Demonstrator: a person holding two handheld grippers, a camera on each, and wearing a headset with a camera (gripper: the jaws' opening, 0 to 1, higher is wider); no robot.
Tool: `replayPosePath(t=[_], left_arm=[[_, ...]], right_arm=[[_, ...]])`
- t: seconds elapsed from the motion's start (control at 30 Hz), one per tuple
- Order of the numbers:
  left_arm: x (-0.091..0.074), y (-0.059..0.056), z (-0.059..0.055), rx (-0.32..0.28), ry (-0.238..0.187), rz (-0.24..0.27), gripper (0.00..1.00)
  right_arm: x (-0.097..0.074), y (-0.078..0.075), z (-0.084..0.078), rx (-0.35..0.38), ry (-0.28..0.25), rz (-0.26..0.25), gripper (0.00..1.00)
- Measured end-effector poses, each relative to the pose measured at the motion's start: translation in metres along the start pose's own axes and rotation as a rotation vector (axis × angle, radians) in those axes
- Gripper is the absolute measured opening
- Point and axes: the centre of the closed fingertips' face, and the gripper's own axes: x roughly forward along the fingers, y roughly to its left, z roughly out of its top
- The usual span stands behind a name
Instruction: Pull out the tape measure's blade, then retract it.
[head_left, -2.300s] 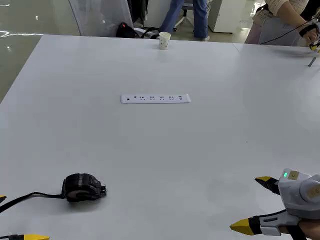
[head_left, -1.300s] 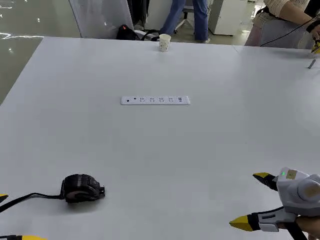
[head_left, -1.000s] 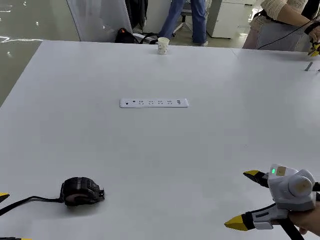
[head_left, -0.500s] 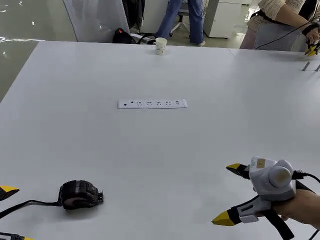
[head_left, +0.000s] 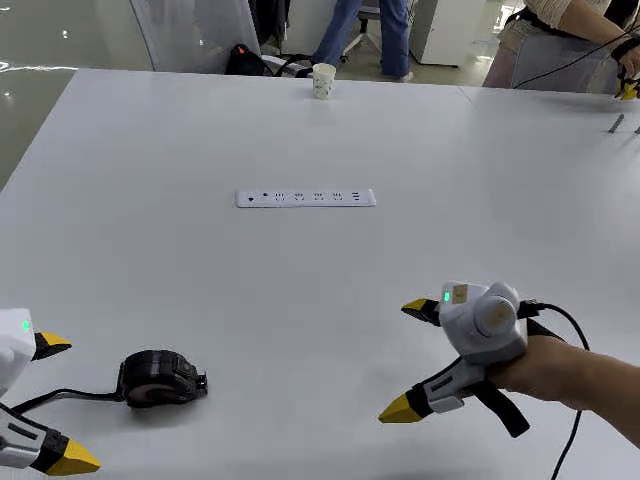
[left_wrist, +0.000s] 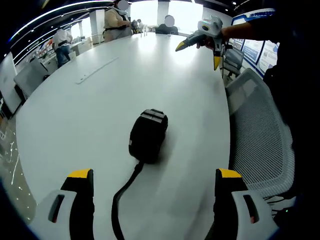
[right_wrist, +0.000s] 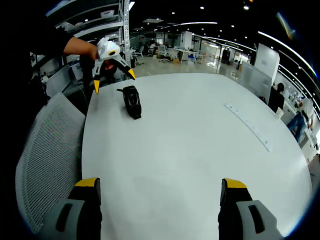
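A black tape measure (head_left: 160, 377) lies on the white table (head_left: 300, 290) at the front left, its black strap (head_left: 60, 396) trailing left. The blade is not drawn out. My left gripper (head_left: 60, 402) stands open just left of it, jaws to either side of the strap. From the left gripper view the tape measure (left_wrist: 148, 134) sits a short way ahead of the open left gripper (left_wrist: 154, 174). My right gripper (head_left: 406, 357) hovers open at the front right, well apart from the case. The right gripper view has the tape measure (right_wrist: 131, 101) far ahead of the right gripper (right_wrist: 160, 183), beside the left gripper (right_wrist: 113, 82).
A white power strip (head_left: 306, 198) lies mid-table and a paper cup (head_left: 322, 80) stands near the far edge. People stand beyond the far edge and at the far right corner. A grey mesh chair (left_wrist: 260, 130) is at the table's near side.
My right gripper has moved left and farther onto the table. My left gripper has come up at the front left, close to the tape measure, which lies where it was.
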Motion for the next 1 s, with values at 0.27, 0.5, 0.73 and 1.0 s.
replayPosePath(t=[0.27,0.5,0.73,1.0], left_arm=[[0.007,0.002,0.013,0.046,-0.001,-0.010,0.99],[0.012,-0.004,0.020,0.107,0.011,-0.034,0.99],[0.018,-0.004,0.028,0.148,0.027,-0.042,0.96],[0.026,0.003,0.036,0.155,0.049,-0.054,0.95]], right_arm=[[0.020,0.002,0.016,-0.044,0.016,0.033,0.99],[0.030,0.002,0.027,-0.047,0.006,0.039,0.99],[0.039,0.008,0.045,-0.062,-0.021,0.058,0.99],[0.059,0.023,0.057,-0.119,-0.010,0.112,0.99]])
